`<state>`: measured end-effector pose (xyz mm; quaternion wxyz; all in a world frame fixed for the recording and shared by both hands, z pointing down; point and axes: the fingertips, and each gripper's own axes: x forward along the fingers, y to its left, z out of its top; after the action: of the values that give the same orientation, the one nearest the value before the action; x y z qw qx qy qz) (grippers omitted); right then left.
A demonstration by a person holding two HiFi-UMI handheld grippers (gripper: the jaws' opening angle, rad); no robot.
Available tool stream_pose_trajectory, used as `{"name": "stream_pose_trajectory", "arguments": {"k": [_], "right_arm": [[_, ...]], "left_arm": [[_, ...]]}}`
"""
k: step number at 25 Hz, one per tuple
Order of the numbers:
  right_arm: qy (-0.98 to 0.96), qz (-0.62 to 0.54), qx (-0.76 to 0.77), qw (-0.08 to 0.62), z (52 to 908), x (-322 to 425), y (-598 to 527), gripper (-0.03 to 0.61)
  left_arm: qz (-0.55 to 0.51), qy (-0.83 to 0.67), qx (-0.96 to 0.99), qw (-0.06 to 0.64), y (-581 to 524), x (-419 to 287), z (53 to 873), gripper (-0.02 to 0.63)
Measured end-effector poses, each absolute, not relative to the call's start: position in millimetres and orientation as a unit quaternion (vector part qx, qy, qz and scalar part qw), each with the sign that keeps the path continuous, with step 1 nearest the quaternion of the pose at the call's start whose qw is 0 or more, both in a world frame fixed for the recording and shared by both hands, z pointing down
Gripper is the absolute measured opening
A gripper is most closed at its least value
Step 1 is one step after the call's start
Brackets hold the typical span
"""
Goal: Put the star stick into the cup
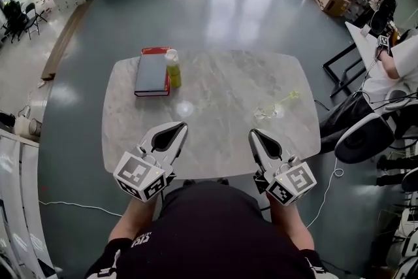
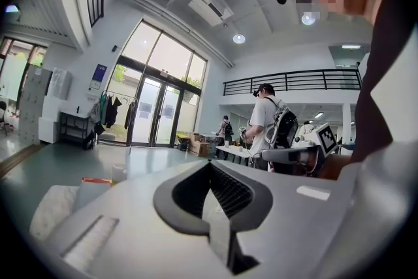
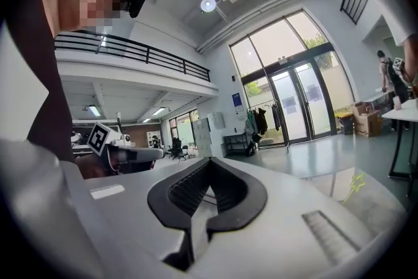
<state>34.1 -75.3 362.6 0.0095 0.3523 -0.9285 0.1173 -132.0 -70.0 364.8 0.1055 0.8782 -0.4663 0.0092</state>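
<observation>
A thin yellow-green star stick (image 1: 287,100) leans up and to the right on the right half of the marble table (image 1: 215,140). Its lower end is at a small clear cup (image 1: 266,114); whether it sits inside I cannot tell. The star (image 3: 356,185) also shows faintly in the right gripper view. My left gripper (image 1: 181,128) and right gripper (image 1: 253,134) hover side by side over the table's near edge, both shut with nothing between the jaws. The closed tips show in the left gripper view (image 2: 209,163) and in the right gripper view (image 3: 210,159). Both are well short of the cup.
A grey book with a red cover (image 1: 152,73) lies at the table's back left, with a tall yellow-green container (image 1: 173,68) standing beside it. Office chairs (image 1: 366,134) and a seated person (image 1: 398,68) are close to the right of the table. Cables lie on the floor.
</observation>
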Motion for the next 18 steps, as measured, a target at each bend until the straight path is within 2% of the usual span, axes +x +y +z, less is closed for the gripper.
{"name": "stream_pose_trajectory", "arguments": {"k": [18], "right_arm": [[-0.933, 0.110, 0.342, 0.000, 361.6, 47.5, -79.5, 0.012]], "left_arm": [[0.014, -0.456, 0.885, 0.091, -83.3, -96.1, 358.1, 0.000]]}}
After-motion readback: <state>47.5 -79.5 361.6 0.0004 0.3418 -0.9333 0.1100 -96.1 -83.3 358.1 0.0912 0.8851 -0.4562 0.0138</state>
